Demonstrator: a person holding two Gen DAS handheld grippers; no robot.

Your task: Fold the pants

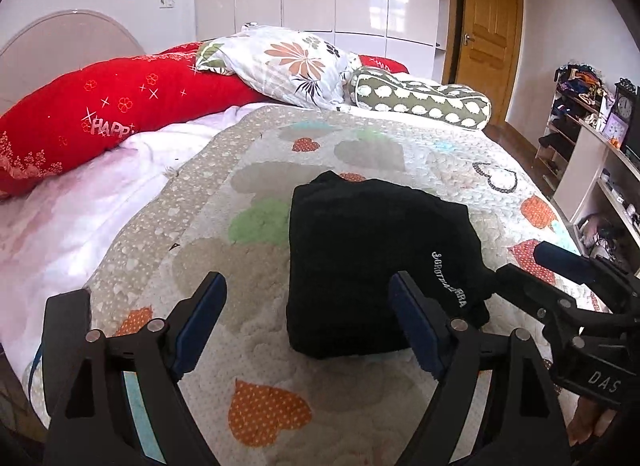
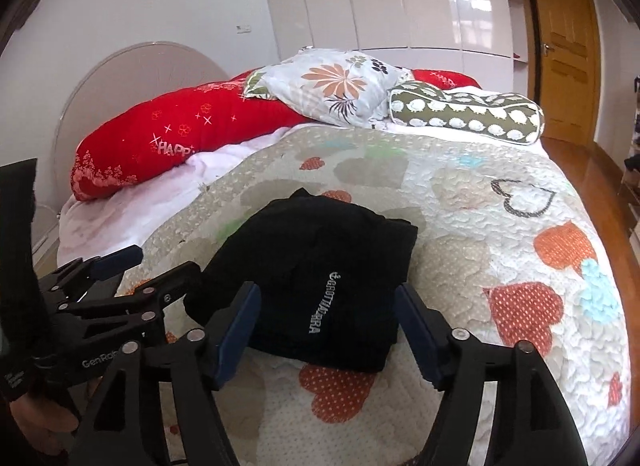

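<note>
The black pants (image 1: 372, 266) lie on the bed as a compact, squarish bundle, several layers thick, with a line of white lettering (image 1: 448, 280) facing up on the top layer. They sit on the heart-patterned quilt (image 1: 280, 406), near its front edge and well apart from the pillows. Judging by that tidy stack, the folding looks finished or nearly so; the bundle rests flat with nothing holding it.

The left gripper (image 1: 308, 326) has its fingers spread wide, hovering just short of the bundle's near-left corner and holding nothing. The right gripper (image 2: 328, 334) is likewise spread, with the near edge of the pants between its blue pads (image 2: 236, 342), yet no fabric is visibly pinched. Whether the pads touch the cloth cannot be told. Both being open and low suits either a release or a last tidying press.

Farther back, a long red pillow (image 1: 120, 113), a floral pillow (image 1: 288, 61) and a green patterned bolster (image 1: 424, 101) line the head of the bed, out of the working space.
</note>
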